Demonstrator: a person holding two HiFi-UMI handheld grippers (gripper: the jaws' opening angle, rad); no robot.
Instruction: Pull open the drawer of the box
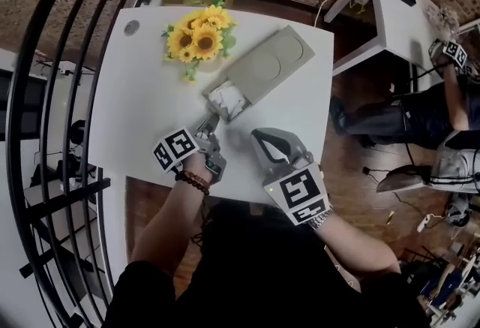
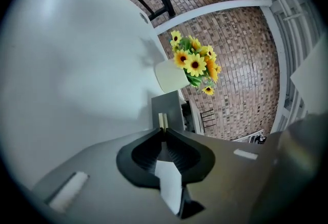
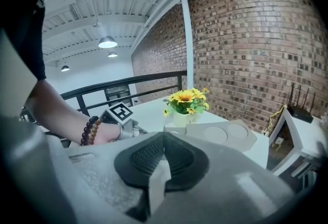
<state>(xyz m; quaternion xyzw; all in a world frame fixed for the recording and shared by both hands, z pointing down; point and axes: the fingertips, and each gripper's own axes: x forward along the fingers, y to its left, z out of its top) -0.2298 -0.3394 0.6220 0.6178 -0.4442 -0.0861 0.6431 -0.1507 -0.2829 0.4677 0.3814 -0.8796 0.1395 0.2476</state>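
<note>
Currently right claw (image 1: 257, 136) (image 3: 164, 136) is closed and empty, hovering over the near part of the desk (image 1: 135, 94), right of the left one. Left claw (image 1: 210, 122) (image 2: 164, 130) is clamped on the pull tab (image 2: 163, 120) at the drawer's (image 1: 227, 100) near end. Drawer sticks partly out of the box (image 1: 270, 60) (image 3: 225, 133), which lies flat and diagonal mid-desk. Sunflowers (image 1: 199, 34) (image 2: 195, 64) in a white pot (image 2: 171, 75) sit just left of the box's far part.

Grey box (image 1: 270, 62), yel. sunflowers (image 1: 199, 34), wht table (image 1: 139, 105).
</note>
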